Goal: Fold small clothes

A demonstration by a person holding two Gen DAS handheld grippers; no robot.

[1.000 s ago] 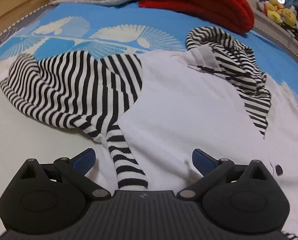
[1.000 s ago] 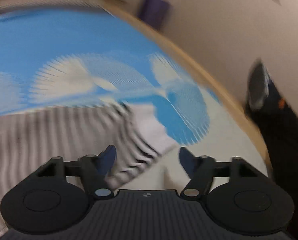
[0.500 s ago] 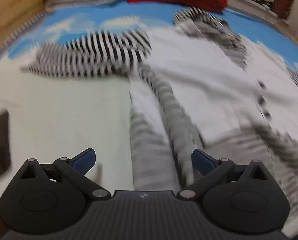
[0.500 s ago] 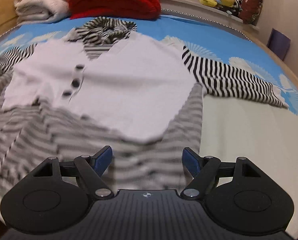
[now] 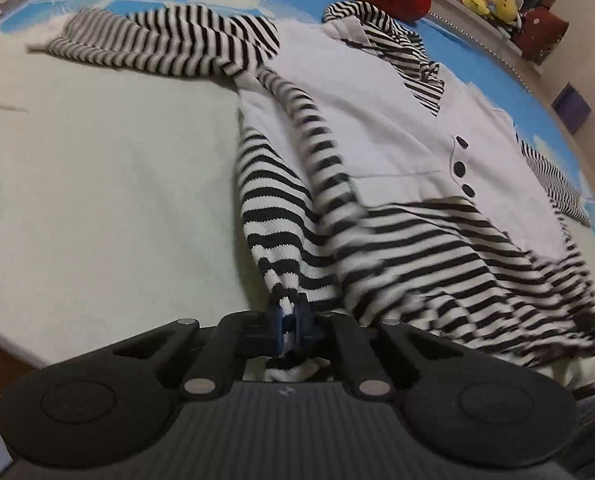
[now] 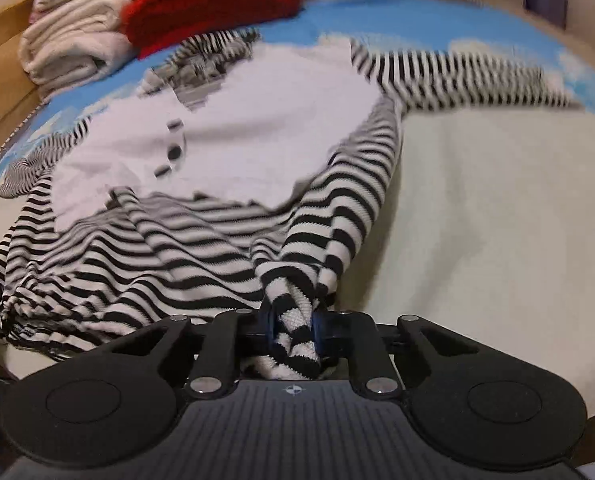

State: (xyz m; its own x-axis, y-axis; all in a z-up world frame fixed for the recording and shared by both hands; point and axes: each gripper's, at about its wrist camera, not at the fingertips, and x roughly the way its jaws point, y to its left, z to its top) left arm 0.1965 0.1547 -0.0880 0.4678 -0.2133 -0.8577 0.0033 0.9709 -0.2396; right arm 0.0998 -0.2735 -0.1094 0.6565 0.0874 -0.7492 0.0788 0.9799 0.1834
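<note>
Left gripper [image 5: 288, 322]: jaws just closed, pinching striped hem corner of garment [image 5: 361, 120]. Right gripper [image 6: 293, 330]: jaws just closed on opposite hem corner (thicker bunch of knit between pads). Garment extends toward 12 o'clock from both grippers, long axis hem-to-hood; each hand at own corner. White body, black-and-white striped sleeves, skirt, hood; dark buttons [image 5: 460, 168]. Lies flat on bed [image 5: 97, 184].
</note>
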